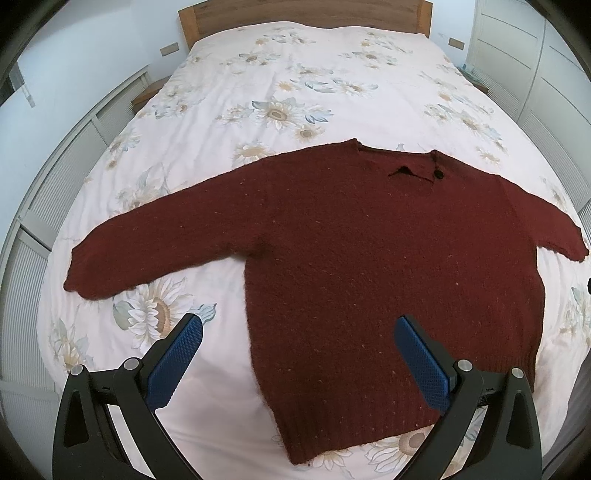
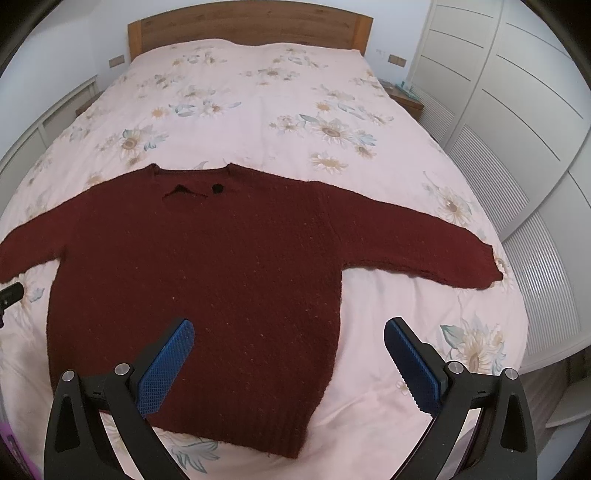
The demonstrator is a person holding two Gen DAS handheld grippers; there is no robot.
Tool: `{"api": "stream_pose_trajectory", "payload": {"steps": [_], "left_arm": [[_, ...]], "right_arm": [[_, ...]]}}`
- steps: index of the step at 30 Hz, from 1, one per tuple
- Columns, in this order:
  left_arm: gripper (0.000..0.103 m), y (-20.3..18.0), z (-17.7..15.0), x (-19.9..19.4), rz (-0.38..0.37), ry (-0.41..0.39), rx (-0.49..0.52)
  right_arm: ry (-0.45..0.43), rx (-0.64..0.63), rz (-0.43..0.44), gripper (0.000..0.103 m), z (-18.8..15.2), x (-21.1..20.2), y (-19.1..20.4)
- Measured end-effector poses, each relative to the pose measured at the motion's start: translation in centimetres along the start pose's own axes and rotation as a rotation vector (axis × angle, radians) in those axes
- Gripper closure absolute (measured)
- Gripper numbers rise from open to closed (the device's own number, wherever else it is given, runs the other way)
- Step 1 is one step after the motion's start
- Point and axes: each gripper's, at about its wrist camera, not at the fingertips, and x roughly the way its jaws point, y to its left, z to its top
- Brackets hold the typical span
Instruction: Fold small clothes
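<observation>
The left tool (image 1: 298,330) has two black arms, each with triangular cut-outs and round silver screw heads at the joints. Its fingers (image 1: 173,363) carry blue pads with a fine grid texture. The right tool (image 2: 289,334) looks the same (one blue pad shows small teeth along its edge).

A bed (image 1: 303,74) with a wooden headboard (image 1: 303,14) at 12 o'clock carries a pale pink cover (image 1: 332,48) printed with sunflowers. One dark red sweater (image 1: 369,266) lies flat on the cover toward 6 o'clock, its neck pointing to 12, one sleeve stretched toward 9 and the other toward 3.
</observation>
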Motion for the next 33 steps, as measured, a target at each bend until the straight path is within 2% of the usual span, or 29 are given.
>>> {"api": "stream_pose_trajectory", "payload": {"steps": [33], "left_arm": [[0.001,-0.43,-0.41,0.70,-0.003,0.020,0.019]], "right_arm": [[0.023,-0.029,-0.009,0.000,-0.29,0.45,0.49]]}}
